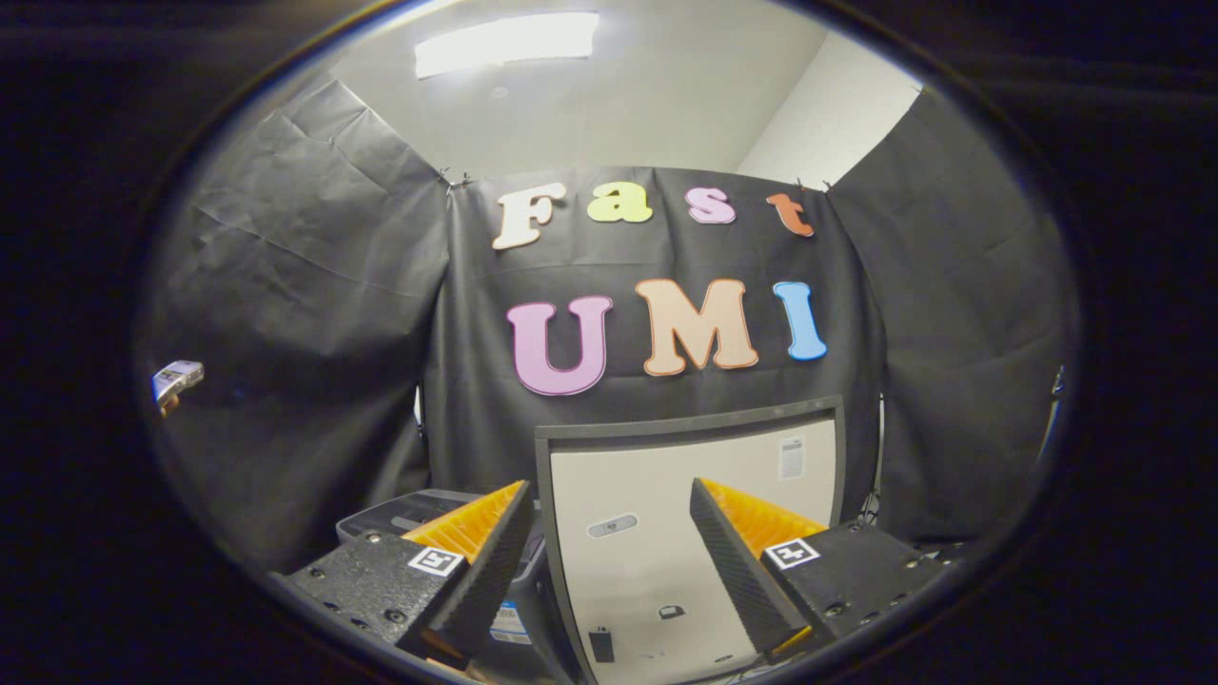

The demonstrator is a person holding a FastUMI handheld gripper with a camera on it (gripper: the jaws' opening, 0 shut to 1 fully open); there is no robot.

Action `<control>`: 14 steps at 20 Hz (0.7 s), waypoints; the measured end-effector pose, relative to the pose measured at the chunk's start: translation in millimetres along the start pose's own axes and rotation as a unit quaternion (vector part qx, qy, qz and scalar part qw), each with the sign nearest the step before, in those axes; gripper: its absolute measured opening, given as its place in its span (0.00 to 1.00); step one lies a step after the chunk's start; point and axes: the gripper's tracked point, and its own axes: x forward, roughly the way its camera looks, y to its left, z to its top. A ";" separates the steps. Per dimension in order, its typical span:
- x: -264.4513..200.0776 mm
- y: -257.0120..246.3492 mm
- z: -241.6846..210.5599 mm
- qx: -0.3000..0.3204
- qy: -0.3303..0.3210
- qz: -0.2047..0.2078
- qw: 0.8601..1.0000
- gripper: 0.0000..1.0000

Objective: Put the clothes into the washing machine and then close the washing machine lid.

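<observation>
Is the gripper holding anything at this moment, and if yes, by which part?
Nothing is held. The gripper is open, its fingers apart with no clothes between them; beyond them stands the raised washing machine lid.

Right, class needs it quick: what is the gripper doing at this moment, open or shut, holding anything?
Gripper: open, holding nothing; the raised washing machine lid stands beyond its fingers.

No readable text. Washer lid point(666, 495), standing open beyond the claw point(609, 552): white sticker point(791, 458) near its top corner, print too small to read. Small oval badge point(612, 524) mid-lid, maybe a logo, blurred. Blue-white label point(511, 623) behind left finger, illegible. Each finger carries a square b/w marker tag point(436, 560), pattern only, no letters.
</observation>
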 end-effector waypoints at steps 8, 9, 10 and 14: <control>2.0 0.8 -0.7 -0.004 0.008 -0.007 1.000 0.99; 2.7 0.4 -0.1 -0.005 0.008 -0.009 1.000 0.99; 2.6 -0.4 0.6 -0.007 0.008 -0.010 1.000 0.99; 4.8 -0.7 5.2 -0.028 0.009 -0.010 1.000 0.99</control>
